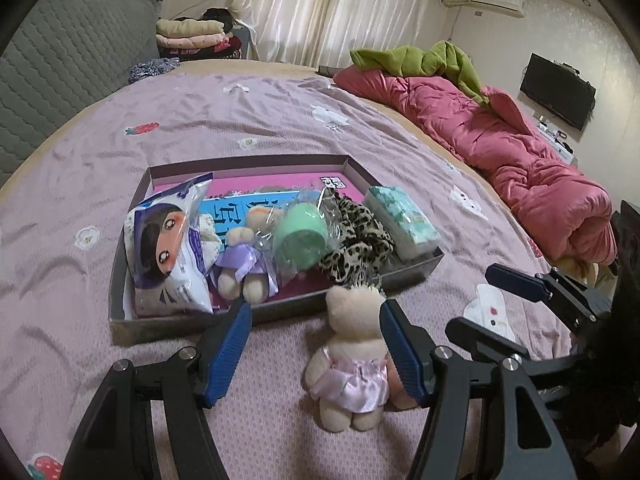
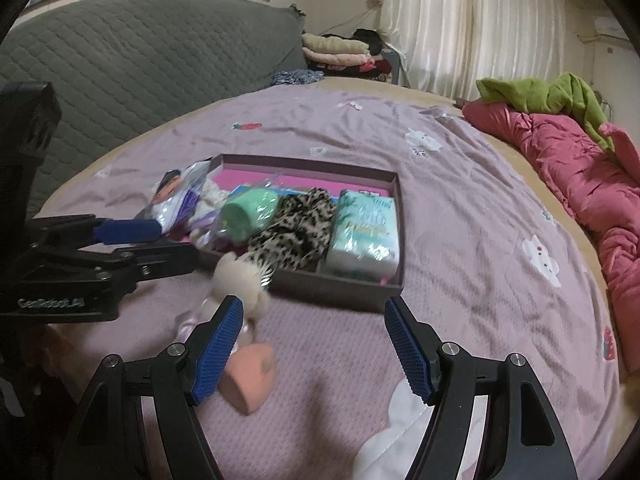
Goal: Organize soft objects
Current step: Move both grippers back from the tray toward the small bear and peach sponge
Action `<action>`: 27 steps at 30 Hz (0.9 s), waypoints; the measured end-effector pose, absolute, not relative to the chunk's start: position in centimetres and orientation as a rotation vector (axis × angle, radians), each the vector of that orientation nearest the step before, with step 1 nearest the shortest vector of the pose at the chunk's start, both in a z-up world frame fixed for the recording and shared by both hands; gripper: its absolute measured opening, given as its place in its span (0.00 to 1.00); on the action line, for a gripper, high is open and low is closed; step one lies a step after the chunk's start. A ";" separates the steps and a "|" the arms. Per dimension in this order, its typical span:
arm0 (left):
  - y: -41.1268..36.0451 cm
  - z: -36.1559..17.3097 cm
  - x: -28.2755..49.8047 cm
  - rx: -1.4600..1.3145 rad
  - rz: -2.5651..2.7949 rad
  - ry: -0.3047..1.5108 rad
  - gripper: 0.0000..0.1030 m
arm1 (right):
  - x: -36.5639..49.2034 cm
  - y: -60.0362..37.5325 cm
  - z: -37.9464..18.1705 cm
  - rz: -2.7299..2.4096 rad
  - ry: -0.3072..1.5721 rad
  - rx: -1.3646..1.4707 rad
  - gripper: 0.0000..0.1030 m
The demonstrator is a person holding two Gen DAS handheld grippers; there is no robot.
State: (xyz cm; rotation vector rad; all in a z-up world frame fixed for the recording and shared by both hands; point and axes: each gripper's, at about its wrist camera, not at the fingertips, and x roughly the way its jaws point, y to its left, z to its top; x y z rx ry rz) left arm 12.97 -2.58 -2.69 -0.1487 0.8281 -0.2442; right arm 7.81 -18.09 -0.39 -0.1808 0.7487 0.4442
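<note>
Both grippers have black frames, silver screws and ribbed blue jaws.

Right gripper (image 2: 314, 344) open, nothing between its fingers (image 2: 216, 354). Shallow box (image 2: 340, 294) at 12 o'clock on the bed (image 2: 480, 240), holding tissue pack (image 2: 364, 232) and leopard-print cloth (image 2: 296, 228). Small plush bear (image 2: 240, 280) at 10 o'clock, blurred. Left gripper (image 2: 132, 240) at 9 o'clock.

Both wrist views look steeply down (close) at box (image 1: 276, 312).
</note>
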 end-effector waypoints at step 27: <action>-3.4 -5.3 10.9 -0.162 -0.279 0.939 0.64 | 3.8 -16.8 -2.5 0.476 0.846 -0.234 0.72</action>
